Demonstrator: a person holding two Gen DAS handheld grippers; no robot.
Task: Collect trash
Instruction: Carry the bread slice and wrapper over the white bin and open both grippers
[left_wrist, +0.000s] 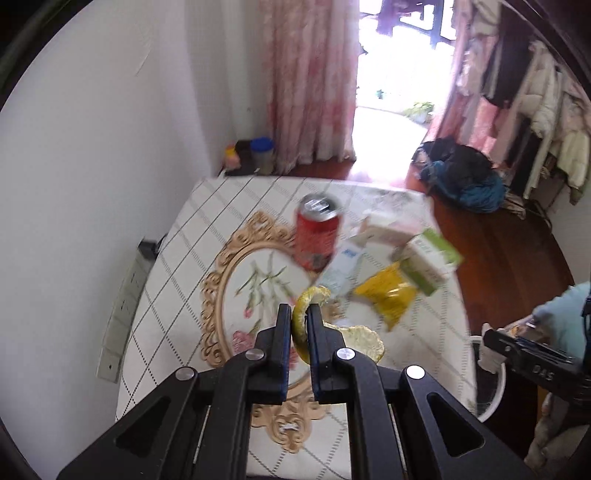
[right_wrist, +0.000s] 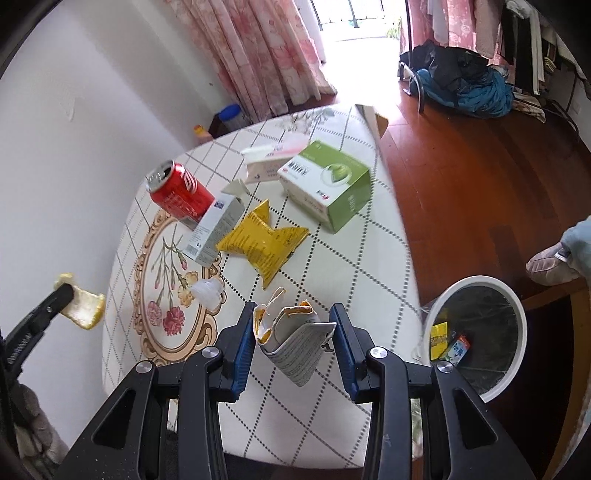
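Note:
My left gripper is shut on a curled yellow-green citrus peel and holds it above the table. The right wrist view shows that gripper at the far left with the peel. My right gripper is shut on a crumpled white carton with a yellow lining. On the table lie a red can, a white-blue box, a yellow packet, a green box, a pink-white box and a small white cap.
A white-rimmed bin with a black liner stands on the wood floor right of the table, with some cartons inside. A person's slippered foot is beside it. A white wall runs along the left. A heap of clothes lies at the far right.

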